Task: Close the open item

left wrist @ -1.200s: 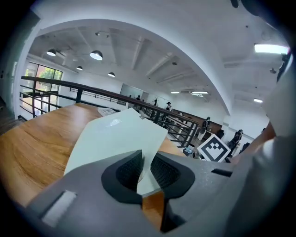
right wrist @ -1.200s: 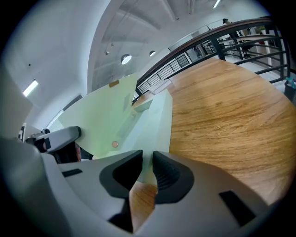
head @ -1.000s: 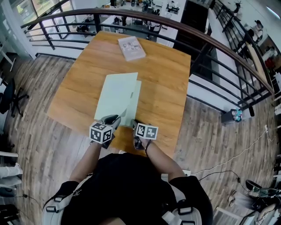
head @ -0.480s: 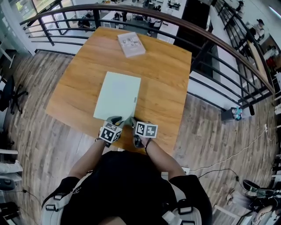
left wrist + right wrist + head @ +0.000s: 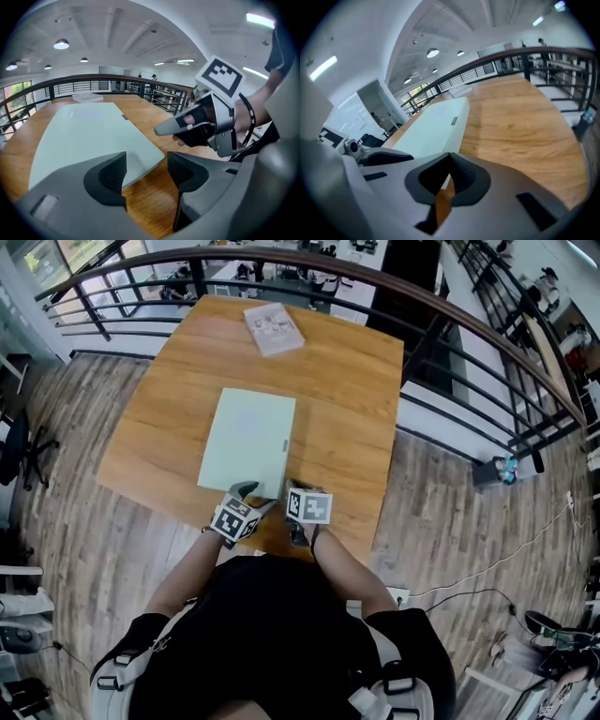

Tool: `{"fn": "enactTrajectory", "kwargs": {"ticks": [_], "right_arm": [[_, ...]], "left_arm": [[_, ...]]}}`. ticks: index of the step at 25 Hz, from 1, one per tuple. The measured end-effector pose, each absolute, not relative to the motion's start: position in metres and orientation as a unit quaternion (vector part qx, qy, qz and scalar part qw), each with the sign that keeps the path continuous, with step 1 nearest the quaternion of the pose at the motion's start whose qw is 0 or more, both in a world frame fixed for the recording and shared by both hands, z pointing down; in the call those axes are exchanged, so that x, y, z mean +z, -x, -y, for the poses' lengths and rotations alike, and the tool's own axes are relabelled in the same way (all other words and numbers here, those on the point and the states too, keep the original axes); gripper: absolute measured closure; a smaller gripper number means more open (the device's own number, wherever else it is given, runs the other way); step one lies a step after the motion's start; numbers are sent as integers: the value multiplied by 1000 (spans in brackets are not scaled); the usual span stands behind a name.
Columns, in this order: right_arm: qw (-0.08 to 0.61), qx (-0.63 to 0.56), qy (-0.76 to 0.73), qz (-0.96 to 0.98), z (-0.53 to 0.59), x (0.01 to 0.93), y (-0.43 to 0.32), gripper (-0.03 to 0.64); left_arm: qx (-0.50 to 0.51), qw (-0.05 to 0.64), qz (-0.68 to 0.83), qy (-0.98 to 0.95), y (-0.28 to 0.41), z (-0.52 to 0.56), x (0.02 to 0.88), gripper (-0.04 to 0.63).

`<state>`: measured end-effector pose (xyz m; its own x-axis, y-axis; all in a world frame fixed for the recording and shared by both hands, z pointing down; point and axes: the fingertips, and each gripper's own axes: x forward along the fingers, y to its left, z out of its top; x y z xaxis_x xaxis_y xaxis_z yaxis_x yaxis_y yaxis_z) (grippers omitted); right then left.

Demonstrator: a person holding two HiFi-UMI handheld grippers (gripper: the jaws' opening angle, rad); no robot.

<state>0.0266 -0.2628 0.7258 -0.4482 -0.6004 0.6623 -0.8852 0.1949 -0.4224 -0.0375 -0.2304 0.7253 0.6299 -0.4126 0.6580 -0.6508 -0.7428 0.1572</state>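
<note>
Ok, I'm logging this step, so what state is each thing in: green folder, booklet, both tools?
green folder: closed, flat on the table
booklet: closed, lying flat at the far end
left tool: open, jaws just opened; folder corner shows in the gap, ungripped
right tool: shut, nothing held

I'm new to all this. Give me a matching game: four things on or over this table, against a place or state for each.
Things:
1 green folder
2 white booklet
3 left gripper
4 right gripper

States:
a jaws together, empty
b at the far edge of the table
c jaws apart
d closed flat, mid-table

Pairs: 1-d, 2-b, 3-c, 4-a. The left gripper's jaws have just been opening and press on nothing.
</note>
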Motion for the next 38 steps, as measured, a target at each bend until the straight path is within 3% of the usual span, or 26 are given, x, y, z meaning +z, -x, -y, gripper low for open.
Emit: {"fn": "enactTrajectory", "kwargs": {"ticks": [6, 10, 12, 15, 16, 21, 26, 38], "right_arm": [[140, 283, -522, 792, 281, 651, -43, 611], [110, 220, -529, 813, 284, 606, -41, 611], [96, 190, -526, 823, 285, 583, -38, 611], [51, 134, -537, 831, 283, 540, -38, 611], [32, 106, -546, 830, 282, 523, -40, 612], [-10, 1, -561, 828, 272, 467, -43, 612], [-17, -3, -554, 832, 268, 461, -41, 612], [-14, 9, -544, 839, 263, 466, -36, 612]], "left_arm": [[233, 251, 318, -884, 43, 237, 711, 321], [152, 221, 356, -895, 61, 249, 664, 330], [109, 206, 387, -892, 76, 258, 635, 385], [71, 180, 447, -873, 107, 267, 597, 572], [66, 173, 462, -867, 117, 268, 586, 594], [42, 119, 518, -846, 158, 263, 533, 594], [45, 66, 555, -828, 182, 248, 503, 594], [38, 71, 567, -820, 188, 232, 498, 594]]}}
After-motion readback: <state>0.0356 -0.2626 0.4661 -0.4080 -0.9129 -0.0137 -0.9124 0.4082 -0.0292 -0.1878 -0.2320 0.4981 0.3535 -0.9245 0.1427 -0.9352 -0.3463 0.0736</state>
